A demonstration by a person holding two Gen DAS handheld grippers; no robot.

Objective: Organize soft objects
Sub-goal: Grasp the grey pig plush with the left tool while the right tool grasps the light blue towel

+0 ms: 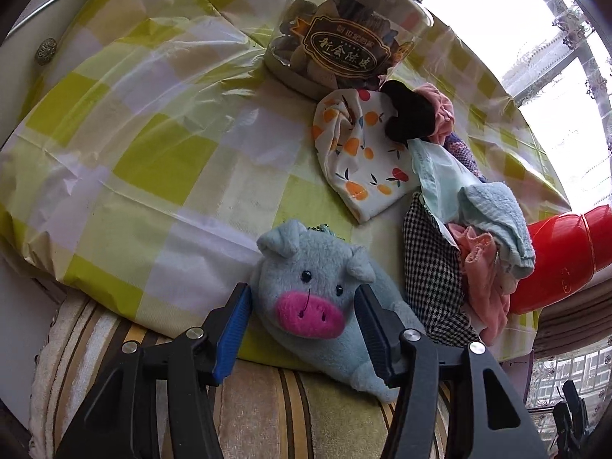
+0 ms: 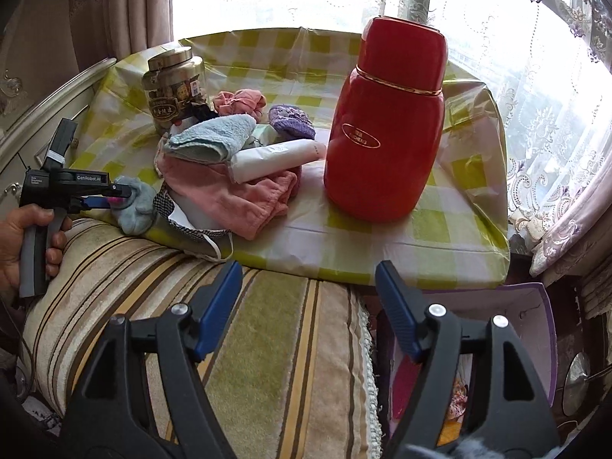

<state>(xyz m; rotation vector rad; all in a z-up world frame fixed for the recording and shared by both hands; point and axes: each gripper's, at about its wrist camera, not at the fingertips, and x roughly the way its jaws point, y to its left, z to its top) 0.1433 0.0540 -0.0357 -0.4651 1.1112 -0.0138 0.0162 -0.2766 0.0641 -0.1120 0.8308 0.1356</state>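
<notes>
A blue plush pig (image 1: 310, 298) with a pink snout lies at the table's near edge. My left gripper (image 1: 302, 298) is around its head, jaws touching both sides; it also shows in the right wrist view (image 2: 122, 195) with the pig (image 2: 137, 206). A heap of soft cloths lies beside it: a fruit-print cloth (image 1: 359, 153), a black-and-white checked cloth (image 1: 428, 267), a light blue towel (image 1: 493, 222), a pink cloth (image 2: 237, 199) and a purple knitted piece (image 2: 290, 122). My right gripper (image 2: 310, 287) is open and empty above a striped cushion (image 2: 248, 336).
A clear jar (image 1: 340, 38) with a metal lid stands at the back of the checked tablecloth (image 1: 134, 145). A red flask (image 2: 386, 122) stands to the right of the heap. A purple box (image 2: 531, 329) sits below the table's edge on the right. Curtains hang behind.
</notes>
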